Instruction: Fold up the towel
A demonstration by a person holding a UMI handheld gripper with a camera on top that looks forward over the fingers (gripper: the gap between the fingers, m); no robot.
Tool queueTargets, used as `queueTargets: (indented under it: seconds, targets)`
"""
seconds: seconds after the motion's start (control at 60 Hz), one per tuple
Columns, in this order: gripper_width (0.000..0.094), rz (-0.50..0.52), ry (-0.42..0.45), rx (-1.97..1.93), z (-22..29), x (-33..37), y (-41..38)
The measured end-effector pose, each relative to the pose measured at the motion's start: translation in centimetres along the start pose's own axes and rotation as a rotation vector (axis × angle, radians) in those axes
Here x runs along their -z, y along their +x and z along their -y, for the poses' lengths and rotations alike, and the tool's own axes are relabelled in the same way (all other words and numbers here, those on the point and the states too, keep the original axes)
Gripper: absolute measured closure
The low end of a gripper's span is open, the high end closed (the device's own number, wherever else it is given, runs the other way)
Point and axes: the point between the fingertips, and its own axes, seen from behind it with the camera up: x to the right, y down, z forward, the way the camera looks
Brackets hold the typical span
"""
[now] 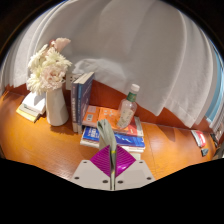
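My gripper [111, 150] is at the near side of a wooden table [40, 140]. Its magenta pads [122, 160] are pressed together. A thin pale grey fold of towel [105, 132] is pinched between them and sticks up just past the fingertips. Only this narrow edge of the towel shows. The rest is hidden below the fingers. A large white cloth [130, 45] hangs across the whole back of the scene. I cannot tell whether it joins the pinched strip.
Just ahead of the fingers lie flat stacked books [118, 138] with a clear bottle [128, 105] behind them. Upright books [82, 95] and a white vase [57, 106] of pale flowers [48, 68] stand to the left. Another book [31, 104] lies beyond the vase.
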Motion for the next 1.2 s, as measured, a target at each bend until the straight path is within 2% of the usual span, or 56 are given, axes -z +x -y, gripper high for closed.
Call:
queueTargets:
  seconds: [0.133, 0.167, 0.233, 0.267, 0.333, 0.417, 0.5, 0.633, 0.8, 1.2]
  targets:
    - [0.0867, 0.038, -0.031, -0.053, -3.7, -2.2, 5.3]
    - [0.0781, 0.055, -0.055, -0.074, -5.2, -3.1, 6.1]
    - [0.0513, 0.058, -0.084, -0.108, -7.8, -4.2, 7.7]
    - [0.0413, 0.060, -0.096, -0.122, -8.6, -4.5, 8.3]
    - [0.0338, 0.071, -0.089, -0.155, -9.1, -4.2, 8.9]
    - [0.0313, 0.058, -0.064, -0.198, -8.5, -2.9, 9.4]
    - [0.0248, 0.053, -0.015, -0.224, -6.0, -0.1, 9.0]
    - [0.0243, 0.047, 0.103, -0.231, -0.3, 6.5, 6.8]
    - [0.0236, 0.086, 0.171, -0.215, 3.0, 14.4, 0.8]
    - [0.0234, 0.122, 0.133, -0.196, -3.6, 25.1, -11.5]
